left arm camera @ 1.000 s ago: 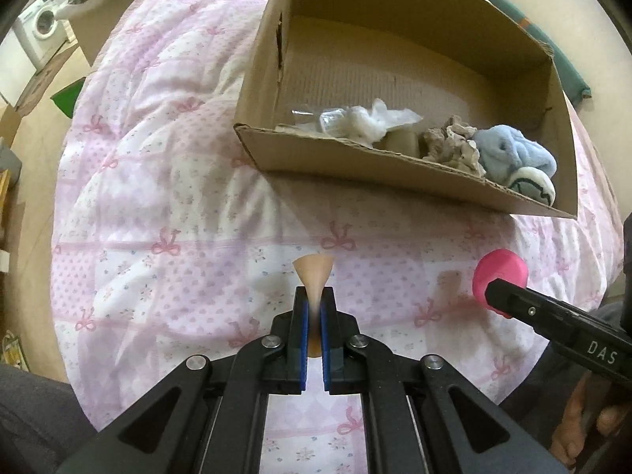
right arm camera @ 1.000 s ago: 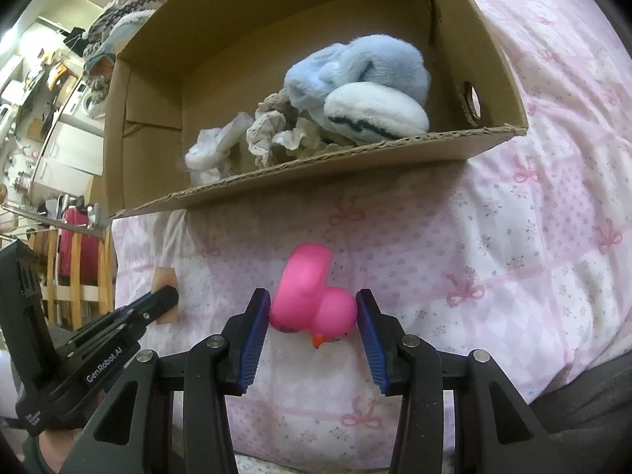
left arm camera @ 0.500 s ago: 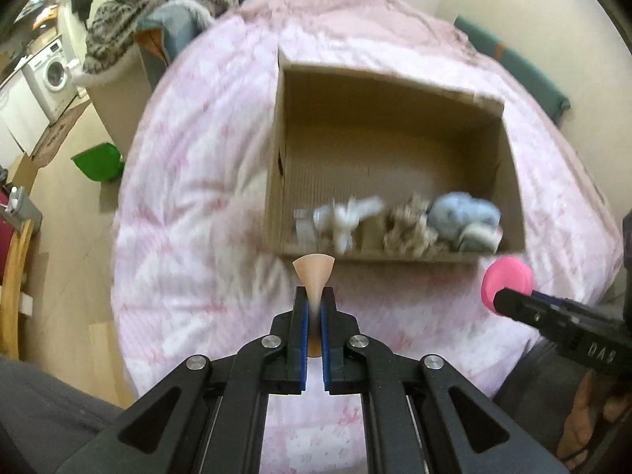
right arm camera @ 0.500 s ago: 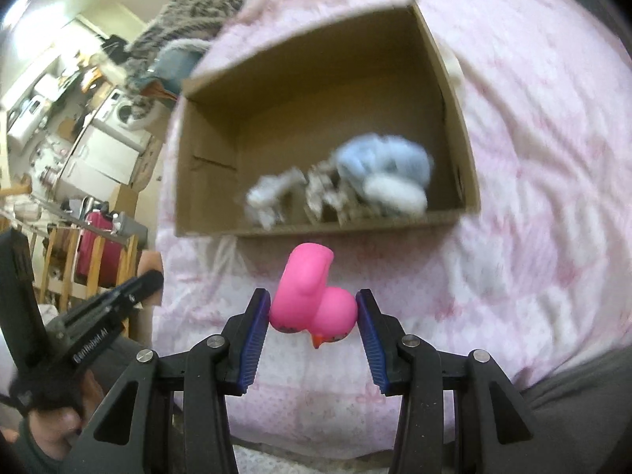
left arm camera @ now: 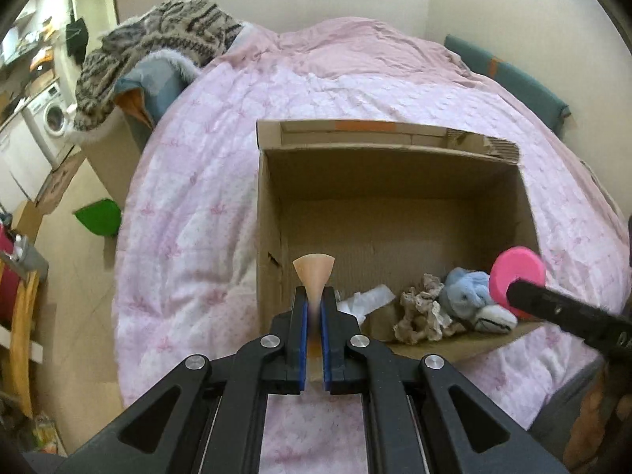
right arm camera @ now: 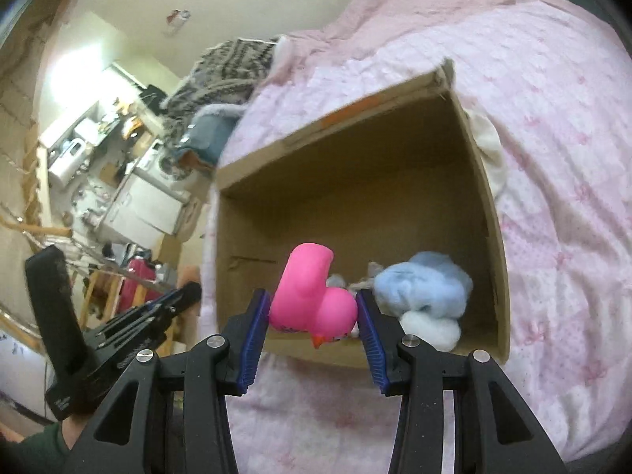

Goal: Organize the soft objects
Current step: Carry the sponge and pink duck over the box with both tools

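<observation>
The pink rubber duck [right arm camera: 314, 296] sits clamped between the blue pads of the right gripper [right arm camera: 314, 316], squeezed at its body with the beak pointing down, held in the air over the near wall of the cardboard box [left arm camera: 268, 237]. The left gripper [left arm camera: 314, 312] is clenched on a thin peach-coloured soft piece [left arm camera: 314, 276] that fans out above its fingertips, held near the box's near-left corner.

Inside the box, along the near wall, lie a white crinkled wrapper [left arm camera: 369, 296], a beige crumpled wad [left arm camera: 420, 314] and a light blue plush toy [left arm camera: 470, 302]. The box rests on a pink quilted bedspread [left arm camera: 189, 213].

Both items look close to the drop. The risk is letting go too early: neither is clearly past the near rim, so the duck could strike the cardboard edge and bounce out onto the quilt. The peach piece is thin and may cling to a pad instead of falling. The two grippers are near each other and could knock together.
</observation>
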The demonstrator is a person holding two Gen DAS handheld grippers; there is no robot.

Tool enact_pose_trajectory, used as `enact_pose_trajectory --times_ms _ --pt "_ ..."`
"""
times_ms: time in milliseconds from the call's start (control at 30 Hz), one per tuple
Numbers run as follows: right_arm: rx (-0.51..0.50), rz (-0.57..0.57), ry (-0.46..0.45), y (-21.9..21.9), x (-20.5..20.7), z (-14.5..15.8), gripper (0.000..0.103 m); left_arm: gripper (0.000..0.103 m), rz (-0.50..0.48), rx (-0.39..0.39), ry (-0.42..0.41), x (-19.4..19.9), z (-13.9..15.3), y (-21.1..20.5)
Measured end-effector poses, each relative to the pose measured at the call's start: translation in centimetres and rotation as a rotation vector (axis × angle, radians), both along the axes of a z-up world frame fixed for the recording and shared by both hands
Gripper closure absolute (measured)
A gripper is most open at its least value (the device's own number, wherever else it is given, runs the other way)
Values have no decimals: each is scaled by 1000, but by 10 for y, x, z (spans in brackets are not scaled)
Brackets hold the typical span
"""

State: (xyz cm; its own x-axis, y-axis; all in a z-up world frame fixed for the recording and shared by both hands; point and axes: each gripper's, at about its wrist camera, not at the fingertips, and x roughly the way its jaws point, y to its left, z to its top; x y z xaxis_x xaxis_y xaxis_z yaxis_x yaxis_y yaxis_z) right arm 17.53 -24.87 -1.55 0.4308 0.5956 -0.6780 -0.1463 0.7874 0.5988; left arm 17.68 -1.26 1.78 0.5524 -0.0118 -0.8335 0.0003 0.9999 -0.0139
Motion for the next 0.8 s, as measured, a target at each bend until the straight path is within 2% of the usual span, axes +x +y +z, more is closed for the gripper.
enact_pose_trajectory --times_ms 67,133,200,300,533,633,800 --pt "-31 -11 33 4 3 -15 56 97 20 -35 2 3 -15 4" --pt "-46 -12 57 7 4 -23 56 97 35 -35 10 5 -29 5" --pt "-76 -5 48 11 4 -24 56 97 65 -77 51 9 -38 10" --pt "-72 4 32 13 7 -22 56 97 69 -137 63 10 -42 13" --pt "-144 -3 27 21 11 -25 56 97 45 -110 25 8 -39 5" --pt "-163 1 38 22 11 -28 56 97 52 -120 42 8 -40 6" --pt "-137 22 92 28 15 -39 56 96 45 -148 86 11 -46 7"
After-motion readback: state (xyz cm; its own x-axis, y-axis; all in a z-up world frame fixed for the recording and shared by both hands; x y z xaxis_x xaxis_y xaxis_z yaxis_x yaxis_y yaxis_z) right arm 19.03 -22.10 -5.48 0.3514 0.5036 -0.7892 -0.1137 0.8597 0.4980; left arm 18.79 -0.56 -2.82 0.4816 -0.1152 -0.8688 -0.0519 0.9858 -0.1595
